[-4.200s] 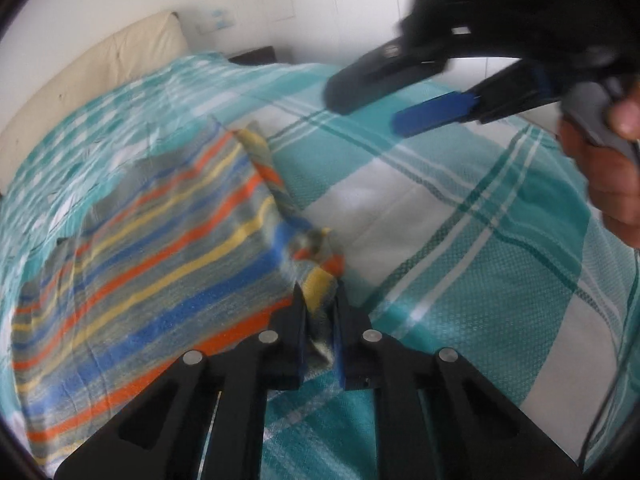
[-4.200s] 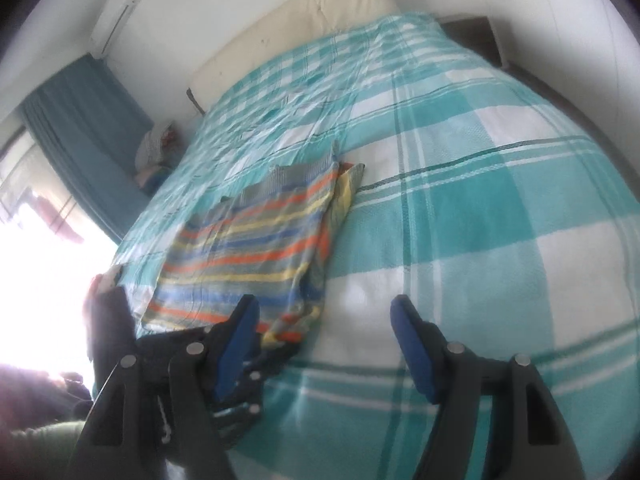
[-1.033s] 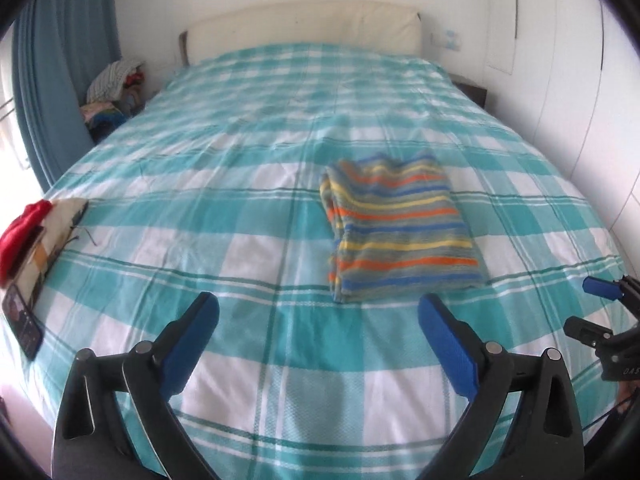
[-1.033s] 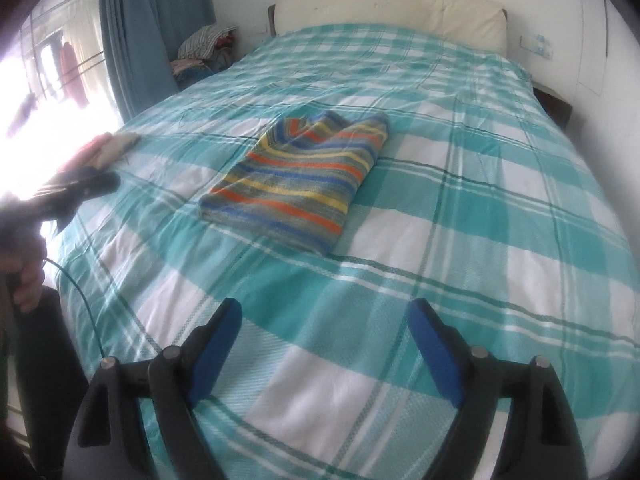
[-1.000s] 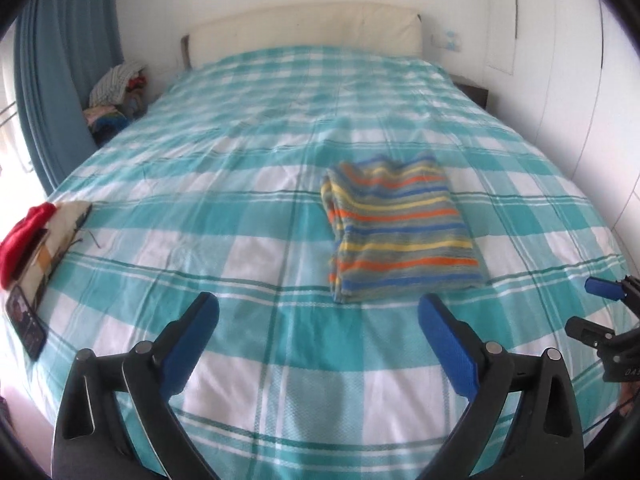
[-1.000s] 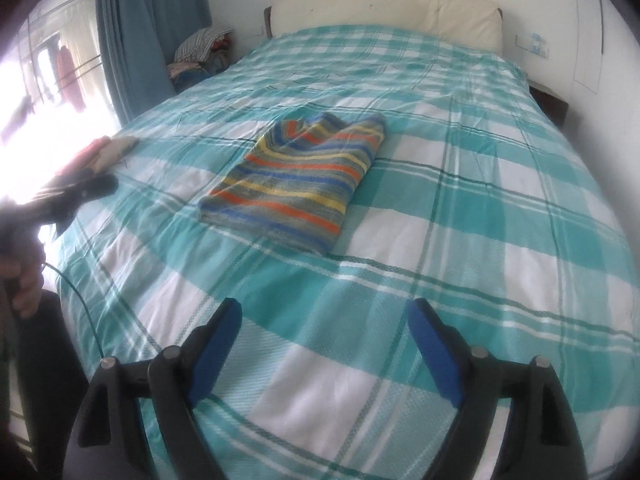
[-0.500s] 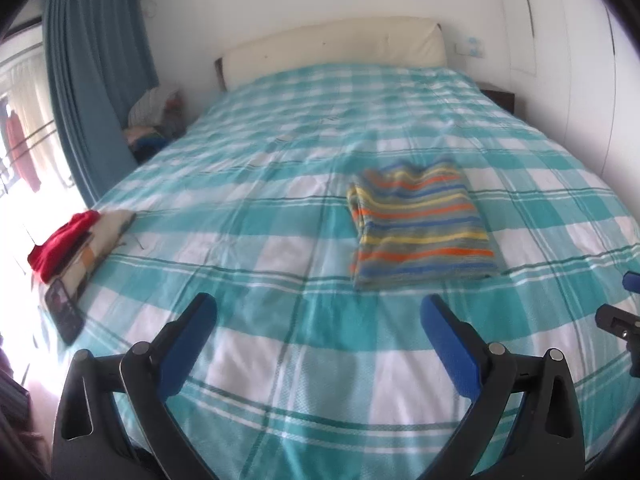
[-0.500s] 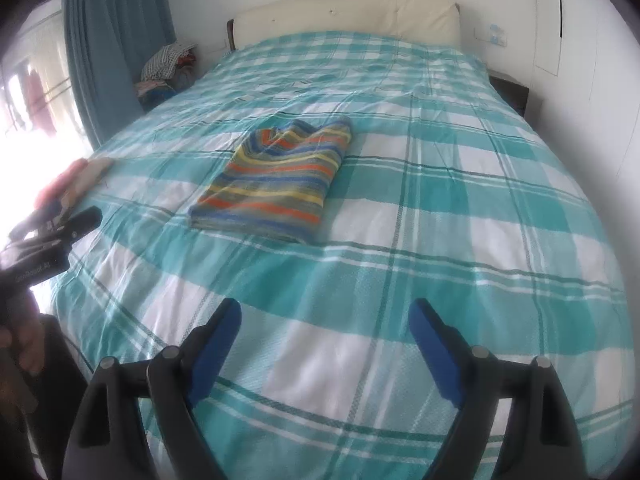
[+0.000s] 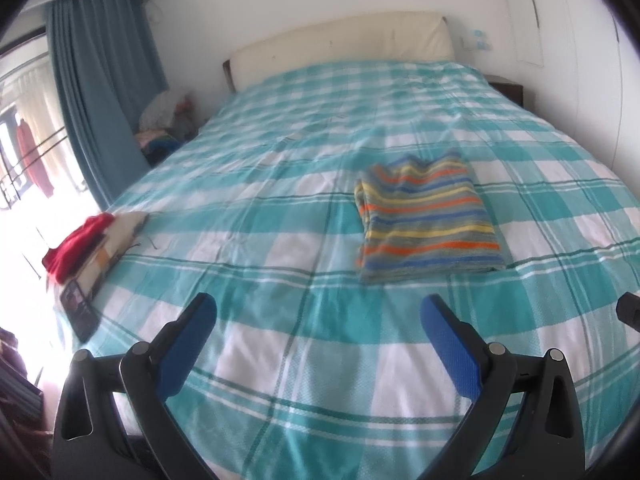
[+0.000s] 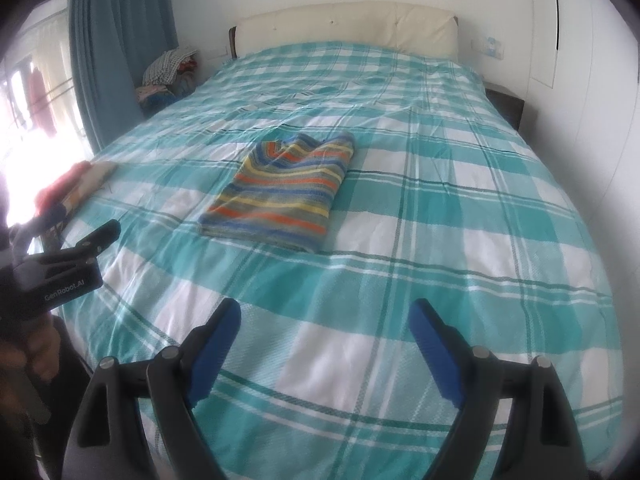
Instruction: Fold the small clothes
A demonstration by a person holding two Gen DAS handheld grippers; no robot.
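Observation:
A striped garment [image 9: 426,221] in grey, orange, yellow and blue lies folded flat in a neat rectangle on the teal and white checked bed [image 9: 280,360]. It also shows in the right wrist view [image 10: 286,197]. My left gripper [image 9: 318,320] is open and empty, held back over the bed's near end, well short of the garment. My right gripper [image 10: 324,320] is open and empty too, also back near the foot of the bed. The left gripper also shows at the left edge of the right wrist view [image 10: 76,248].
A red cloth on a small folded pile [image 9: 86,242] and a dark phone [image 9: 78,306] lie at the bed's left edge. A cream headboard [image 9: 340,46], blue curtain [image 9: 100,92], clothes heap [image 9: 164,120] and dark nightstand [image 10: 504,106] surround the bed.
Both grippers have let go of the garment, which now lies folded, and have pulled back and up from it. The views have swung a little over the last second.

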